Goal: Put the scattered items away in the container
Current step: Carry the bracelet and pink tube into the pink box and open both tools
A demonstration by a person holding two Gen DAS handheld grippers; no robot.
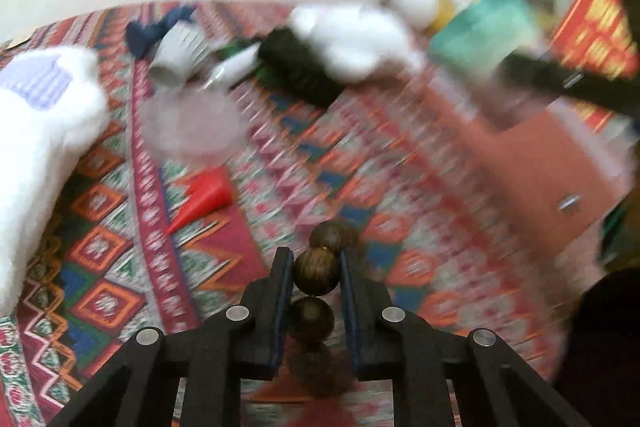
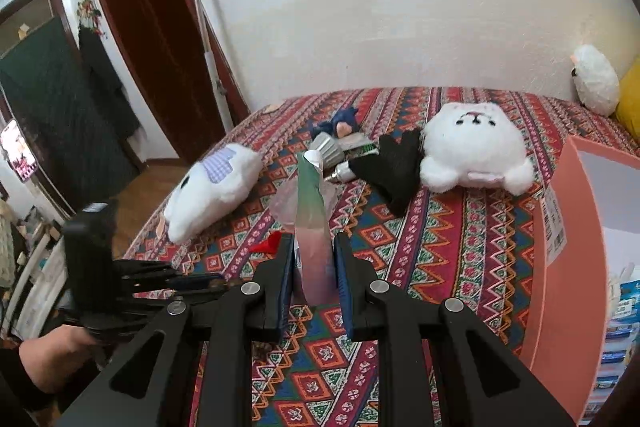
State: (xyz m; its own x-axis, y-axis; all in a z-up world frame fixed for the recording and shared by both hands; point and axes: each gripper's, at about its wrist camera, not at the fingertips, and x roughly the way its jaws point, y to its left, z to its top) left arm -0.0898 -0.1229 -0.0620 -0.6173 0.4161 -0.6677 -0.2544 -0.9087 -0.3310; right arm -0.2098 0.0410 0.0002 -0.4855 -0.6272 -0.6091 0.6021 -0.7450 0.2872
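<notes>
Both grippers look loaded for the pink container (image 2: 568, 247) on the bed: left gripper (image 1: 314, 277) fingers pinching a wooden bead string (image 1: 316, 277), right gripper (image 2: 312, 267) squeezing a tube (image 2: 312, 219).

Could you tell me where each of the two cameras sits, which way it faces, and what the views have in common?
Left wrist: on the left gripper, looking along its fingers, shut on a wooden bead string, over the patterned bedspread; blurred.
Right wrist: on the right gripper, shut on a tube, facing the wall; a hand shows at lower left.
Shared: red cone, black cloth, round white plush, pink box.
</notes>
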